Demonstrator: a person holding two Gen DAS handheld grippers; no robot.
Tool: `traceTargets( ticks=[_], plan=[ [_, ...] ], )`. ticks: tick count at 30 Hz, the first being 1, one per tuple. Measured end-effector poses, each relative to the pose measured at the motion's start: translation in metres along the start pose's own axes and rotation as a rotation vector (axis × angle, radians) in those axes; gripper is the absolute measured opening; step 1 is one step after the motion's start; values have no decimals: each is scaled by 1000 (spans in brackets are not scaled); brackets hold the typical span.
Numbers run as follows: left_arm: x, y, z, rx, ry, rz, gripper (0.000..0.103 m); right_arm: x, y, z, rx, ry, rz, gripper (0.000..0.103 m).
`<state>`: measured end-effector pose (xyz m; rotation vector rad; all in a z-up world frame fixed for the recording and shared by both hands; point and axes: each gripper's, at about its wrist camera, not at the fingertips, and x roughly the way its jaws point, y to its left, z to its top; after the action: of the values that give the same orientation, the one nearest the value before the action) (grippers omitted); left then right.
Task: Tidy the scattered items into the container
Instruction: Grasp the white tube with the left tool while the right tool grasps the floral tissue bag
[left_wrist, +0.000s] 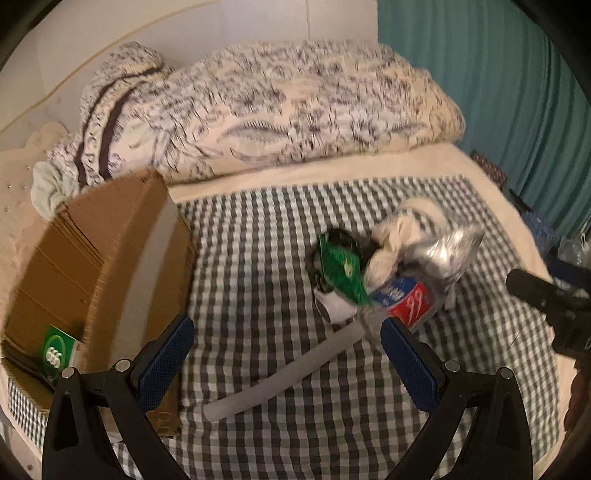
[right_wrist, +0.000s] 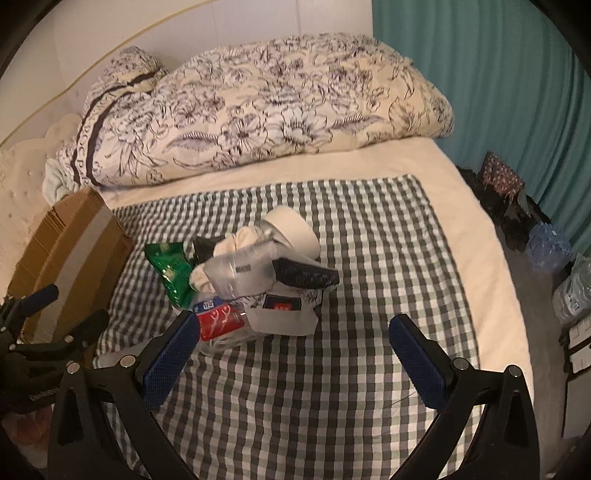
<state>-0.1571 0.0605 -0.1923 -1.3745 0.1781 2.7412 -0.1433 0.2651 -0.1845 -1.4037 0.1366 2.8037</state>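
Note:
A cardboard box stands at the left on the checked cloth, with a green packet inside it. A heap of items lies mid-cloth: a green pouch, a red and blue packet, a clear plastic bag, white cloth items and a white tube. My left gripper is open above the tube, just right of the box. My right gripper is open in front of the heap: the red packet, green pouch, roll of white tape and dark pouch.
A folded floral quilt lies across the back of the bed. A teal curtain hangs at the right. Bottled water packs and dark bags sit on the floor right of the bed. The box is at the left.

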Motion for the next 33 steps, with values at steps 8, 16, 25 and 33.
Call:
traceTargets(
  ticks=[8,16,25,33],
  plan=[
    [49,-2,-22,34,112,24,103,26,5,0,-14,28,21,103],
    [85,5,-38,24,189,19,103,54,16,6,-51,36,21,103],
    [113,7,-50,9,245,-30,103,88,18,12,-35,56,15,103],
    [121,9,-50,-26,237,-75,103,104,16,8,-5,50,35,101]
  ],
)
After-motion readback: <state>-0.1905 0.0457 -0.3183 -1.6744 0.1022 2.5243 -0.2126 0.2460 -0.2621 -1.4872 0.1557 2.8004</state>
